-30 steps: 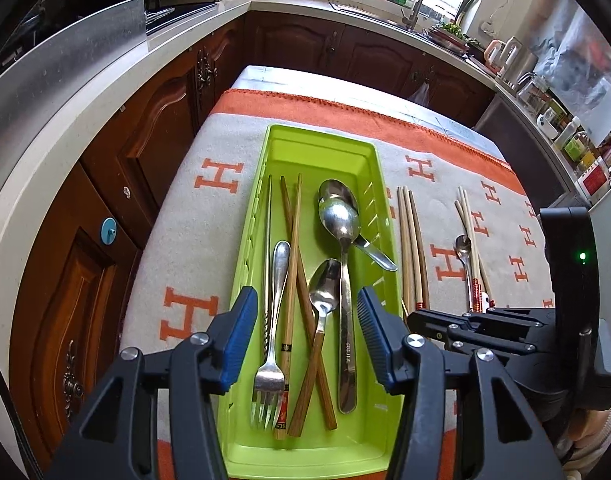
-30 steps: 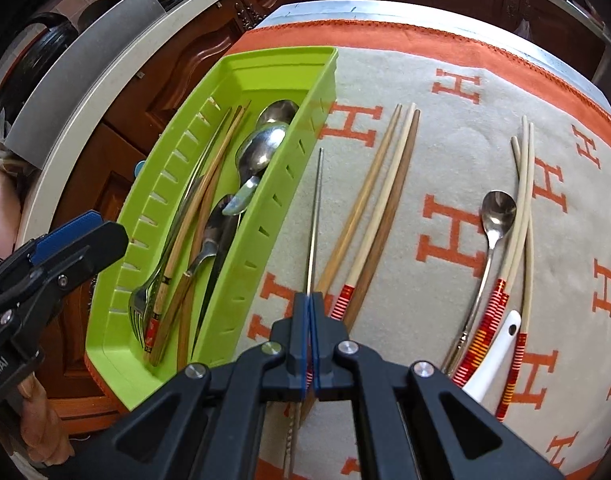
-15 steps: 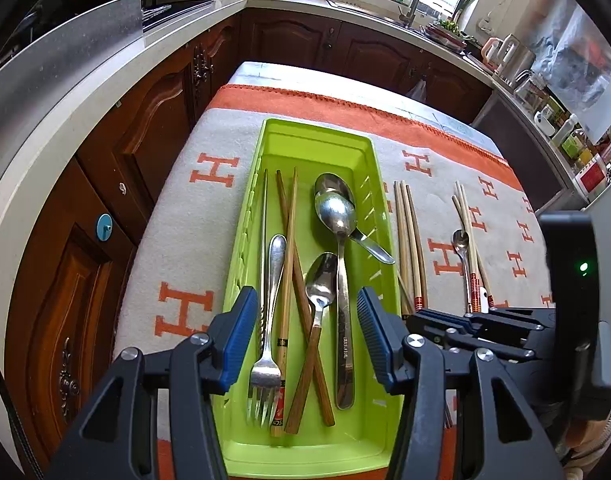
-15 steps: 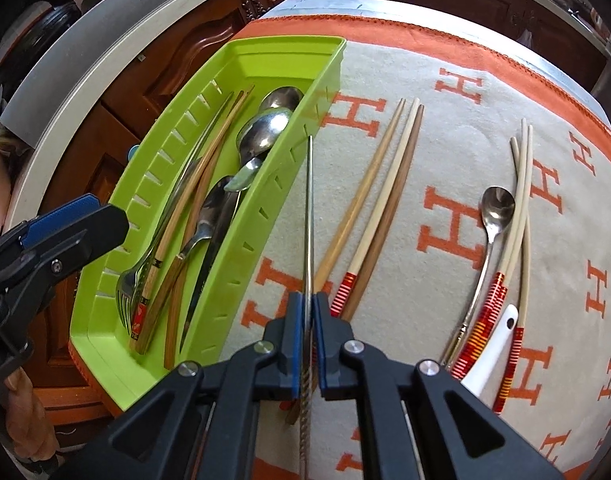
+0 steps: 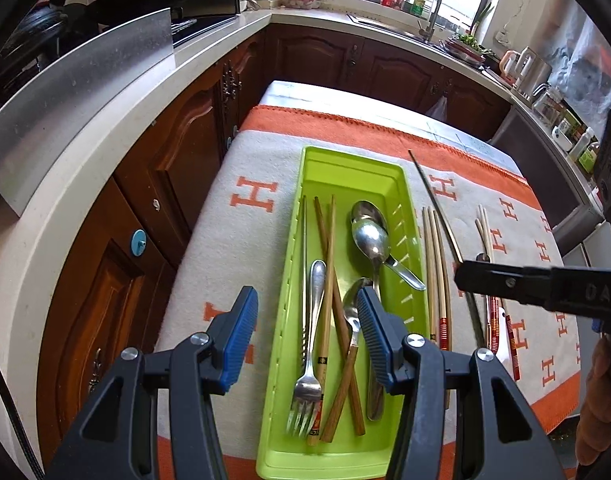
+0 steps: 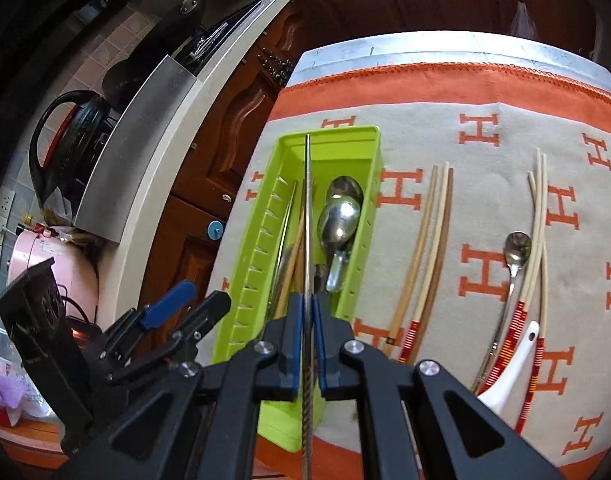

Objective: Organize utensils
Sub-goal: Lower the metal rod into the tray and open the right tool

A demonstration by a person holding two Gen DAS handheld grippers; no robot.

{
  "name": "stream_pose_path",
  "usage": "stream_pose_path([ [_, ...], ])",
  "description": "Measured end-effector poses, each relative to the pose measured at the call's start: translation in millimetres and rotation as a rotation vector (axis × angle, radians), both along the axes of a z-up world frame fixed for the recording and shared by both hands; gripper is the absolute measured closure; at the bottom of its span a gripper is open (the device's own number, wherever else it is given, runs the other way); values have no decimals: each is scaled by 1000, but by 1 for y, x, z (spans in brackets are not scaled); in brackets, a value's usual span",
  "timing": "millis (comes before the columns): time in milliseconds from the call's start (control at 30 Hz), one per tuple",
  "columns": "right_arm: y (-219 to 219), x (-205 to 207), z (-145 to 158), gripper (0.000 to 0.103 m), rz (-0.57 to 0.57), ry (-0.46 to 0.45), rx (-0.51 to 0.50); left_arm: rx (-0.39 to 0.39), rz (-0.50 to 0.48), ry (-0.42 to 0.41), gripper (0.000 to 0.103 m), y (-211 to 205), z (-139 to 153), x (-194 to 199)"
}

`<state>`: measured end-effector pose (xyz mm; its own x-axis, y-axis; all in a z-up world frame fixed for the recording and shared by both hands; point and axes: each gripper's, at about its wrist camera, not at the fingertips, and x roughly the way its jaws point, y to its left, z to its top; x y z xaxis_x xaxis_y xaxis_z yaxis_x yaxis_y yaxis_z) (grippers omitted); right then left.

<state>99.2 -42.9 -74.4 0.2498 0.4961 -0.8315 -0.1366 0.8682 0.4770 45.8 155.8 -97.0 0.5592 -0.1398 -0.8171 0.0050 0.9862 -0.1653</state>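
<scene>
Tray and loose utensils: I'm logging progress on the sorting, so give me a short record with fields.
tray: green, on the cloth; holds fork, spoons, chopsticks
right claw: shut on metal chopstick, lifted off the cloth
left claw: open, empty, above the tray
loose on cloth: wooden chopsticks, small spoon, white spoon

Metal chopstick (image 6: 306, 216) lifted off blanket (image 6: 485, 208) by right hand-held gripper (image 6: 308, 344), pads clamped on it. Chopstick swung leftward, tip now seen over green tray (image 6: 361, 216), no longer beside wooden chopsticks (image 6: 421, 248).
</scene>
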Motion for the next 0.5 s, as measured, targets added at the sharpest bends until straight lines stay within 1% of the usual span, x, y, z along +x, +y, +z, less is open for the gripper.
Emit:
stream_pose_path([
  [100, 13, 9, -4, 97, -17, 16, -1, 2, 9, -4, 53, 4, 3, -2],
  [233, 22, 13, -10, 96, -22, 9, -39, 10, 14, -7, 53, 6, 6, -4],
  [500, 11, -1, -15, 95, -3, -29, -98, 4, 3, 3, 53, -2, 6, -6],
])
